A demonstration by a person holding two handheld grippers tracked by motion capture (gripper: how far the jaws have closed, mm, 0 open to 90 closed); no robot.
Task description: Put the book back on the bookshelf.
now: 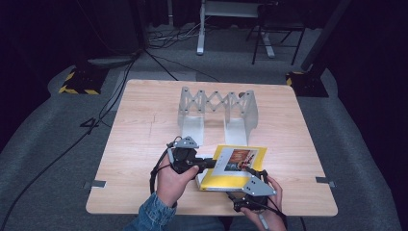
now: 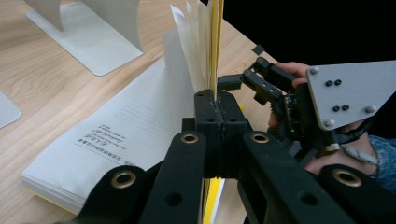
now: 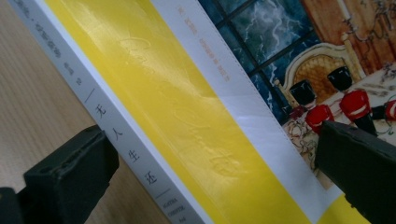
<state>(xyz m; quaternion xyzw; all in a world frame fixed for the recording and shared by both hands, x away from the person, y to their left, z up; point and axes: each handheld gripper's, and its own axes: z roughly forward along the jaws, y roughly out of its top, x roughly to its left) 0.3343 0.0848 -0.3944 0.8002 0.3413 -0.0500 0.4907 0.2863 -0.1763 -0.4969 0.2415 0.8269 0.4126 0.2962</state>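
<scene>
The yellow book (image 1: 235,168) lies on the worktop (image 1: 139,144) near its near edge, in front of the metal bookend rack (image 1: 217,113). The left claw (image 2: 216,109) is clenched on the raised yellow cover (image 2: 215,42) at the book's left edge, above the open pages (image 2: 121,135). The right claw (image 3: 215,177) is released, its jaws spread wide either side of the spine (image 3: 116,140), not pressing it.

Yellow paperback book (image 1: 234,167) at near edge of tabletop (image 1: 144,144), front of the grey rack. Picture cover with white band, grey spine with Chinese title. Cover and maybe a few pages lifted upright; text block flat.
</scene>
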